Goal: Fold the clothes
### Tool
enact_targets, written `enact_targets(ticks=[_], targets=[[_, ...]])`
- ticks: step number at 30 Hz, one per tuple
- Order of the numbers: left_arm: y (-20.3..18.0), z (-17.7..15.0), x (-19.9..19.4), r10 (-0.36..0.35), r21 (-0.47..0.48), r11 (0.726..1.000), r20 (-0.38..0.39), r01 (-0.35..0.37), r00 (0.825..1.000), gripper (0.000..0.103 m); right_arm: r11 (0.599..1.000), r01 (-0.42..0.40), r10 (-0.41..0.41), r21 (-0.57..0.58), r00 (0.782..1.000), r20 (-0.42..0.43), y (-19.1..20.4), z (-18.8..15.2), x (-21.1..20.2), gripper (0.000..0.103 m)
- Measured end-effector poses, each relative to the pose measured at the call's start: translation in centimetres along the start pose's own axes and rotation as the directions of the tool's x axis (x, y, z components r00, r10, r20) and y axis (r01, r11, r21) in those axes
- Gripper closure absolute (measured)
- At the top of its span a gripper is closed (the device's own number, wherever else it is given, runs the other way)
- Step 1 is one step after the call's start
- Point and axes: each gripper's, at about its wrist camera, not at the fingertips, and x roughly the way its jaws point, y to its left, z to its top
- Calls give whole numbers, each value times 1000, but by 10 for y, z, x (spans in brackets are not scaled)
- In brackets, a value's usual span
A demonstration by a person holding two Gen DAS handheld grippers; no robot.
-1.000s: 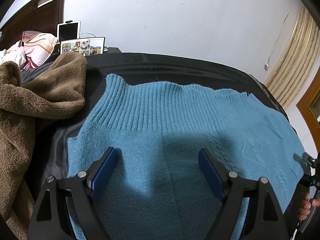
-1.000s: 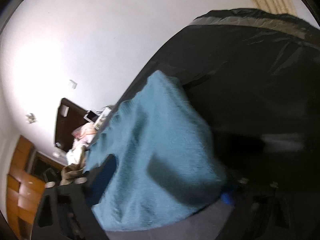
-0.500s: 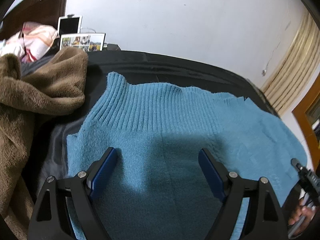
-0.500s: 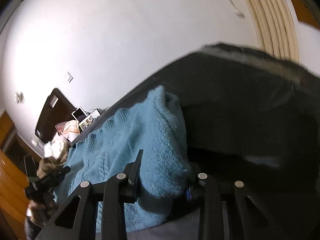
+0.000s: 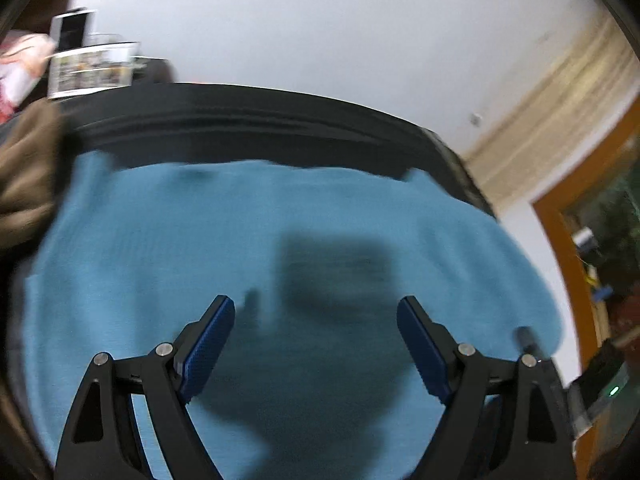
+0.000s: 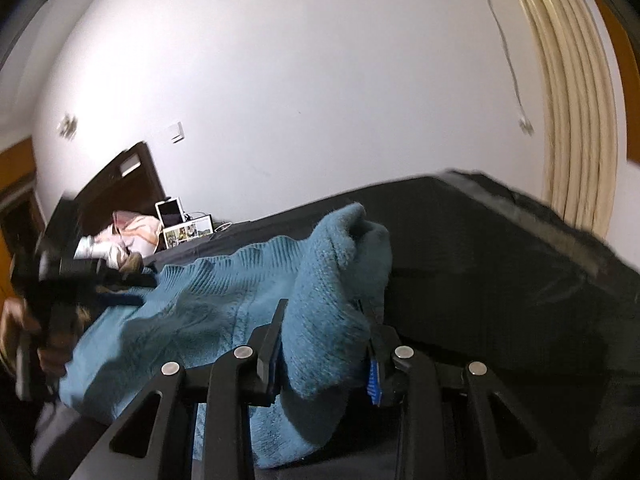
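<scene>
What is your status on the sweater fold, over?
Left hand-held gripper open above blue knitted sweater. Right hand-held gripper shut on its bunched edge. Brown fleece blanket borders the left side.

Black bed cover point(image 5: 280, 128): blue sweater point(image 5: 200, 240) spread across; brown blanket point(image 5: 24, 176) heaped at left edge.

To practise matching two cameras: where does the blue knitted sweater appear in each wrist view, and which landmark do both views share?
Left wrist view: the blue knitted sweater fills the centre and lower half, spread under the open left gripper.
Right wrist view: lower centre-left, a bunched fold clamped in the right gripper.
Shared landmark: the photo collage frame by the white wall.
</scene>
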Motion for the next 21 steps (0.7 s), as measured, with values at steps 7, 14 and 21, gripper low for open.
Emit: enact_targets(ticks=[7,14,21], targets=[[-96,25,26,-93,136,985,-125,110,988,17,989,0,7,-148,999,47,29,-5,-8,72],[-158,42,60,-10,261,963,-217,68,976,17,981,-13,22,-195,999,48,38,-10,-7,72],[-183,38,102,107,340,940,-340,16,934,17,970,-25,37,-240,998,48,46,-14,-7,72]])
